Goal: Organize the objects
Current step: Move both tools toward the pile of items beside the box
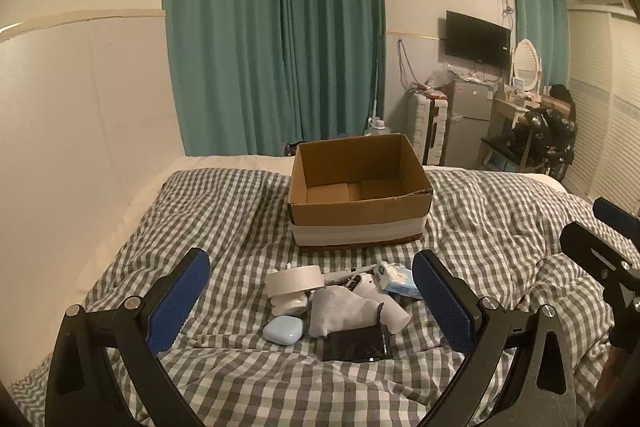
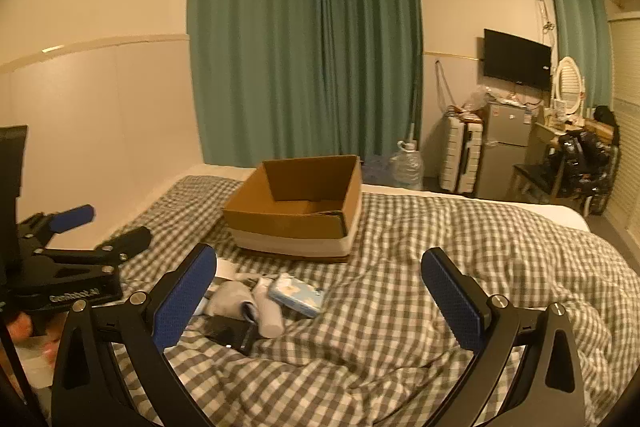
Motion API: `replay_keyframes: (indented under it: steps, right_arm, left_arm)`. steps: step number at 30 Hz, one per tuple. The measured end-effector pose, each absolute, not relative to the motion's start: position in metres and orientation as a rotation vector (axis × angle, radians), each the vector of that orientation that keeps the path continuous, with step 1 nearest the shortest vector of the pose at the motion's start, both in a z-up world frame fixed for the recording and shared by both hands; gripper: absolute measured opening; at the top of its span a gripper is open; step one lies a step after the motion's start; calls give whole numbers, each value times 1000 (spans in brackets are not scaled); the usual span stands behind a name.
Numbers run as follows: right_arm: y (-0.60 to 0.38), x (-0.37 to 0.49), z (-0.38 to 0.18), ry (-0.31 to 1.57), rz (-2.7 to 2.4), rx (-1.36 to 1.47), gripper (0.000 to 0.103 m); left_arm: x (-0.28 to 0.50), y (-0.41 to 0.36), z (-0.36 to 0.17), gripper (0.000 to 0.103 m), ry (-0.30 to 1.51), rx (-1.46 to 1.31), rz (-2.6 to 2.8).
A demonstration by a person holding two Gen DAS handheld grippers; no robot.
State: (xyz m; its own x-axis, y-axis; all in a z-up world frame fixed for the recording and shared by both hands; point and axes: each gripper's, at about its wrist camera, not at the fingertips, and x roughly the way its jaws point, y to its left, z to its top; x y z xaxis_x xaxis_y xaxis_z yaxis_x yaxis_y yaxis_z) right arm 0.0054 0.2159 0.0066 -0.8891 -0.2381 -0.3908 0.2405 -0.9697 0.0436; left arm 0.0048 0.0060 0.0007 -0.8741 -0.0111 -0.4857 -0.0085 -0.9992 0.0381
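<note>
An open, empty cardboard box [image 1: 360, 205] stands on the checked bed cover; it also shows in the right wrist view [image 2: 288, 227]. In front of it lies a small pile: a roll of tape [image 1: 294, 279], a light blue case [image 1: 283, 331], a white sock [image 1: 344, 309], a black pouch [image 1: 356, 343], a white tube [image 1: 390, 309] and a blue tissue pack [image 1: 400, 281], which the right wrist view [image 2: 298, 294] also shows. My left gripper [image 1: 312, 303] is open, its fingers either side of the pile. My right gripper [image 2: 320, 303] is open and empty, right of the pile.
The checked cover [image 1: 224, 211] is rumpled, with a raised fold at the right [image 2: 520, 267]. A white wall panel [image 1: 60, 147] runs along the bed's left side. Green curtains [image 1: 276, 39], a suitcase, a small fridge [image 1: 472, 115] and a dressing table stand beyond the bed.
</note>
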Motion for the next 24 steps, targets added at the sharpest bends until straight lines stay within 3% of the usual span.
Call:
replay_keyframes:
  steps: [24]
  right_arm:
    - [221,1,5,-13,-2880,583,103]
  left_arm:
    - [3,0,0,103,-37,774,-3018]
